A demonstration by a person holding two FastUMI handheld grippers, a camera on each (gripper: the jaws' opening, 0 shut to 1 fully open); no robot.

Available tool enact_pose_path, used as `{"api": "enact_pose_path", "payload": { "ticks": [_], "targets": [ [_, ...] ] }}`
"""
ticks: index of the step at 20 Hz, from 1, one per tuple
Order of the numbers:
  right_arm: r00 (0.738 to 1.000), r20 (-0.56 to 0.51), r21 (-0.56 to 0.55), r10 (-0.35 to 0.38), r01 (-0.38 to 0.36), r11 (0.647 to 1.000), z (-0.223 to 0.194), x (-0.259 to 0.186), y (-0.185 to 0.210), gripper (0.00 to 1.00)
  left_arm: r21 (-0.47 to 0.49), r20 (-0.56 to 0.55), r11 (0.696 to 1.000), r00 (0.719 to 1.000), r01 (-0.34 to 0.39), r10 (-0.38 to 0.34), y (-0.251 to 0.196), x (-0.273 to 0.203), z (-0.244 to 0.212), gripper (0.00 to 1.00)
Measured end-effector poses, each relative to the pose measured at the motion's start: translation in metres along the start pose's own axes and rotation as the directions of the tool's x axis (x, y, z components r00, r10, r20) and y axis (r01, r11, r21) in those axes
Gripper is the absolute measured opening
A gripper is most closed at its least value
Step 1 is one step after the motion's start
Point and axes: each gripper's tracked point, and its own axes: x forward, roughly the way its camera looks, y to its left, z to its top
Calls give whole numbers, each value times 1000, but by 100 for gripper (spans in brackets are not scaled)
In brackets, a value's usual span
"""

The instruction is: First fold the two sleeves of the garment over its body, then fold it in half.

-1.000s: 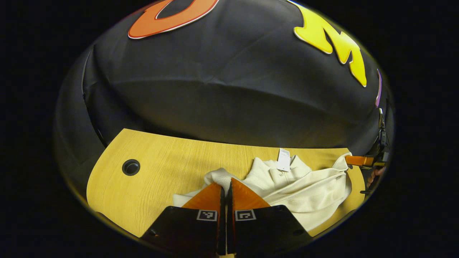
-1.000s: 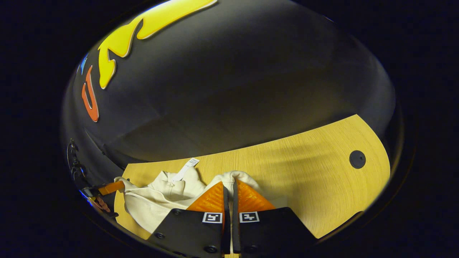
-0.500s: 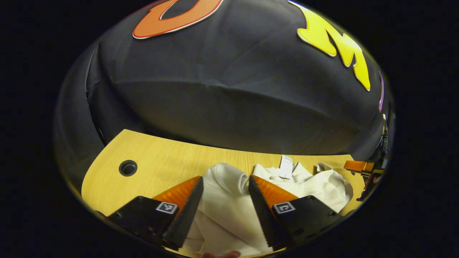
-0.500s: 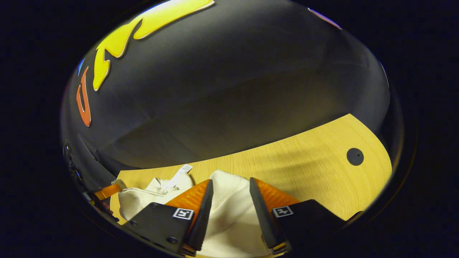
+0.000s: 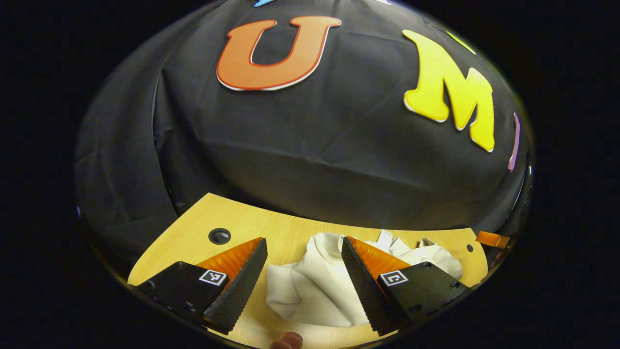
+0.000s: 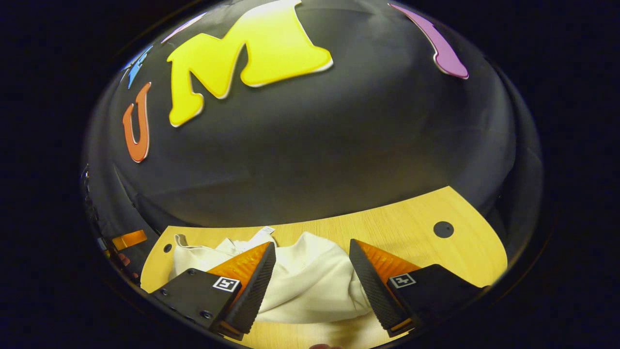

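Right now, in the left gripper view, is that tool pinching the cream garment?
No: the left tool's fingers stand wide apart, and the cream garment lies loose between them on the table.

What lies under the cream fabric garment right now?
The cream fabric garment lies bunched on the light wooden table, whose bare top shows around it. Both the left gripper and right gripper are open above it. Anything beneath its folds is covered.
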Motion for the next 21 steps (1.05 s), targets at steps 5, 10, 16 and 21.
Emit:
{"api": "enact_pose_path", "payload": {
  "ticks": [5,10,16,21],
  "targets": [
    [989,149,-74,11,0,997,53,-109,29,96,37,163,999,986,13,-19,-31,-107,65,98],
    [949,316,-146,-22,71,987,91,-220,55,97,114,281,992,957,47,-77,-68,-195,99,98],
    [926,378,-197,20,59,979,68,-289,77,93,180,300,982,948,57,-110,-89,-261,73,98],
    [934,351,-246,60,31,969,24,-315,85,96,199,313,980,946,19,-82,-82,-292,33,98]
  ]
}}
